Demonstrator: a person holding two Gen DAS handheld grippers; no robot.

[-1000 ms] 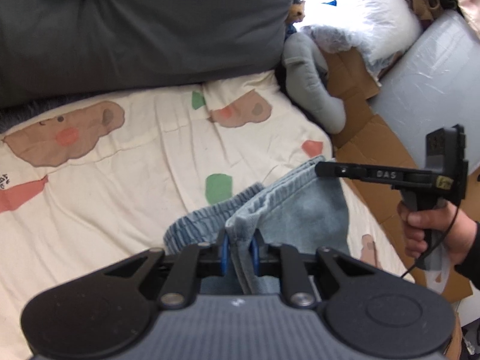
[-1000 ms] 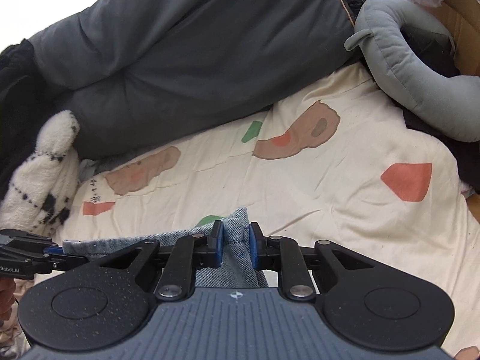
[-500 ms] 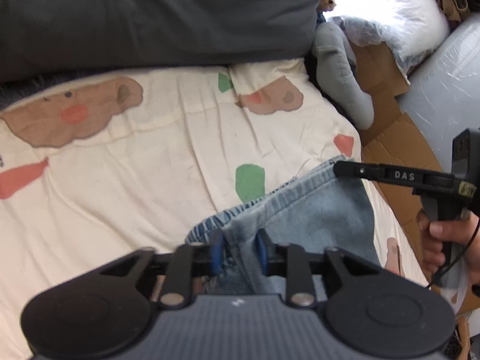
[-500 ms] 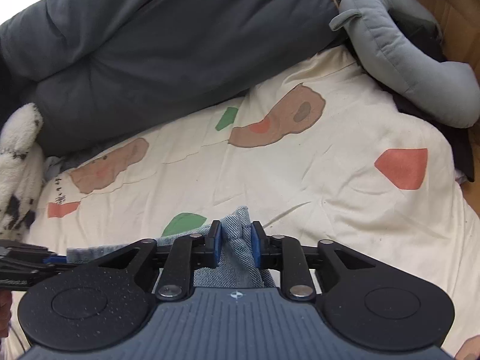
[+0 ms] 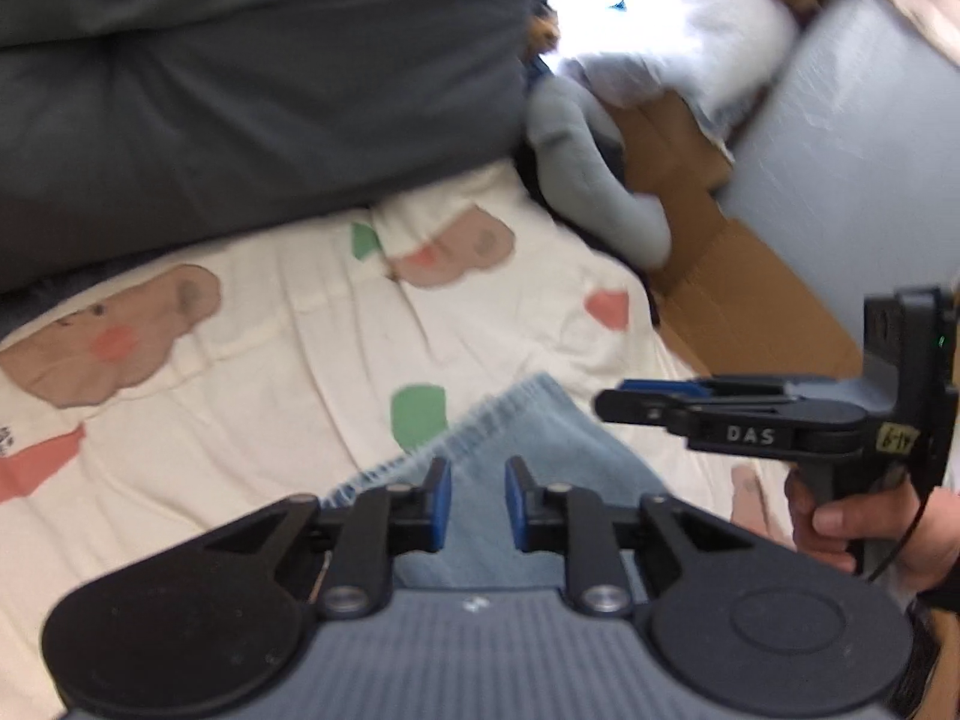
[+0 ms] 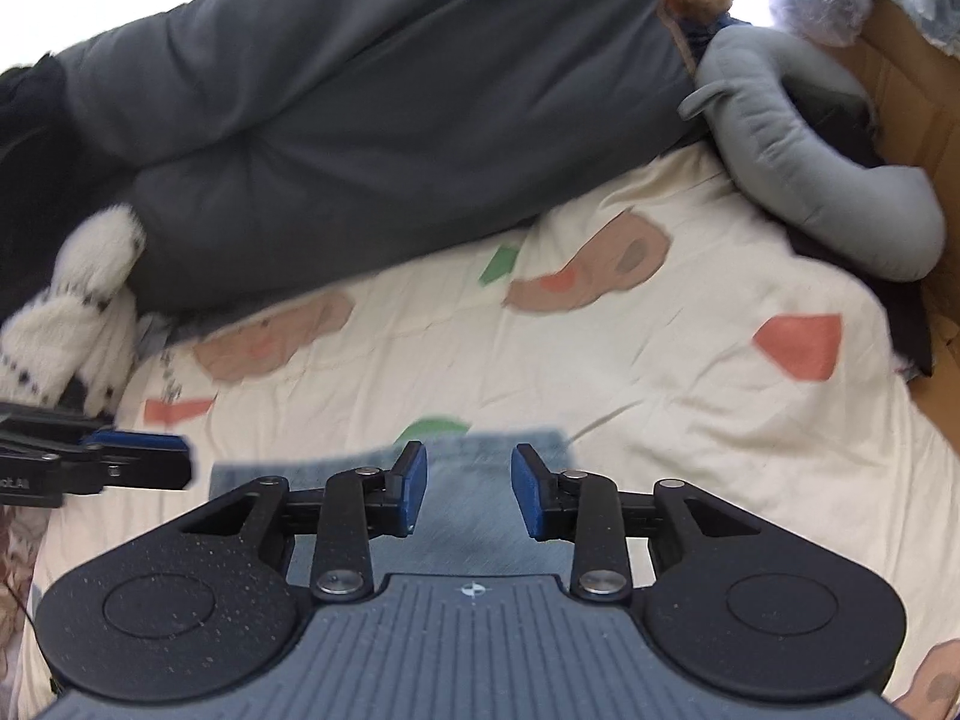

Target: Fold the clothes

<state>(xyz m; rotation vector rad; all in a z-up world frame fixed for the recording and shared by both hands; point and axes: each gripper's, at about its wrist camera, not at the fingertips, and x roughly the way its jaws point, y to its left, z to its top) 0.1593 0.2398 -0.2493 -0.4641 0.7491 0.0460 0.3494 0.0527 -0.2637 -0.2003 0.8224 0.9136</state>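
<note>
left gripper (image 5: 477,501): jaws apart and closing, gripping nothing, lower centre | right gripper (image 6: 469,495): jaws apart and opening, gripping nothing | denim garment (image 5: 534,450): flat on patterned sheet (image 5: 288,372), lower centre beneath both | grey duvet (image 6: 372,120): upper frame

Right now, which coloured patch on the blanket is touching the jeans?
The green patch meets the jeans' ribbed edge. The other green patch and the red patches lie farther off on the cream blanket, apart from the denim.
</note>
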